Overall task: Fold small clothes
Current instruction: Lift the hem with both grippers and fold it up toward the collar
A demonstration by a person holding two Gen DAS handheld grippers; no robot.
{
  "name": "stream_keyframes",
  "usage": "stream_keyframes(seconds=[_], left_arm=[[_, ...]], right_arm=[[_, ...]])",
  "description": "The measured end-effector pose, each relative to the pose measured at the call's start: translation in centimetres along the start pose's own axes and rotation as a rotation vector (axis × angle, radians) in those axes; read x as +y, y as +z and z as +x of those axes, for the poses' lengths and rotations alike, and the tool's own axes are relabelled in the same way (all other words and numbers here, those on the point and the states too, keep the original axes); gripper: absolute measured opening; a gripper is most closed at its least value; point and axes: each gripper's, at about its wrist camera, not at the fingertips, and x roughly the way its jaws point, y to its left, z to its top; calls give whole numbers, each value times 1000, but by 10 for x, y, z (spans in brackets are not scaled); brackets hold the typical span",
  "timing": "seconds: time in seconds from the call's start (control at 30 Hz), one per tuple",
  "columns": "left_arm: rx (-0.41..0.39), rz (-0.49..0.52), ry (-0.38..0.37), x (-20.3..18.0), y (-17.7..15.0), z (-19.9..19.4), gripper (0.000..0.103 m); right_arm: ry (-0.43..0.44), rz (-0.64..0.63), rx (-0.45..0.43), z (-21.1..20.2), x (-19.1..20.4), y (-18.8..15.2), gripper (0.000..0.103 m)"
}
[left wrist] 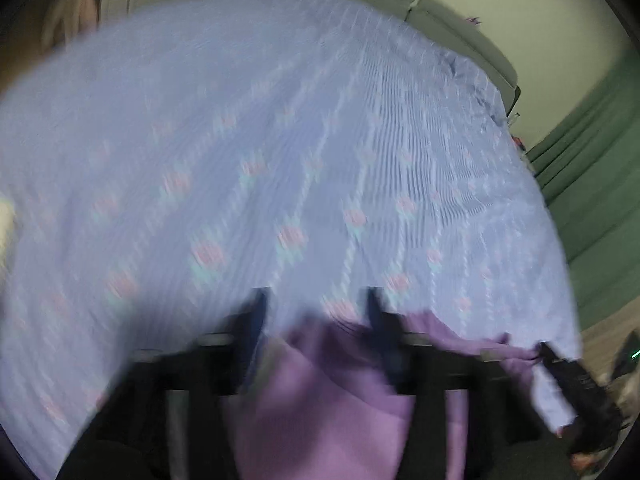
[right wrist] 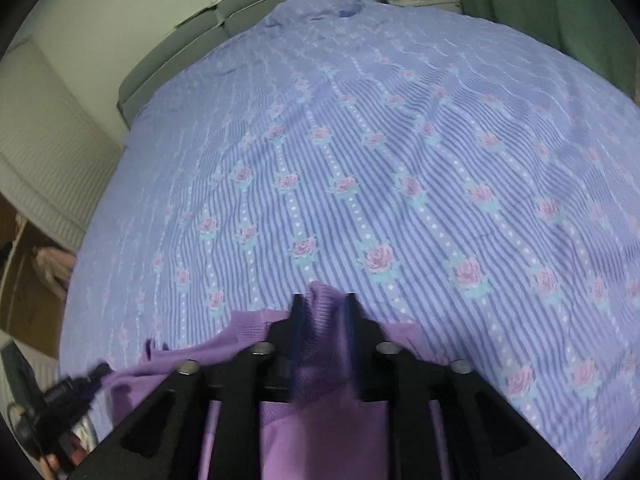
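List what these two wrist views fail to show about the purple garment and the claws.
- Purple knit garment: its type and full shape; the right claw covers it and the bottom edge cuts it off.
- Left claw: motion blur in the left wrist view hides whether its pads press the cloth.
- Striped rose-print bedspread: pattern smeared there.

One purple garment (right wrist: 320, 372), lower middle. Two grippers: the right (right wrist: 323, 300) at lower centre, the left (right wrist: 100, 372) at lower left. One bedspread (right wrist: 360, 140), one headboard (right wrist: 248, 12).
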Motion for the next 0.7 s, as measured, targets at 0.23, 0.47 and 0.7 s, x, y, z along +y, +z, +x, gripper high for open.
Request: stream_keyframes(seconds=[0.23, 0.47, 0.7], left_arm=[[-126, 560, -42, -50, -16, -50, 57], [88, 1024, -197, -114, -62, -22, 50], [255, 1083, -303, -144, -68, 13, 49]], right_arm=[[-129, -361, -186, -50, 34, -6, 67], [-94, -527, -126, -51, 25, -25, 70], [55, -554, -56, -37, 18, -30, 70]])
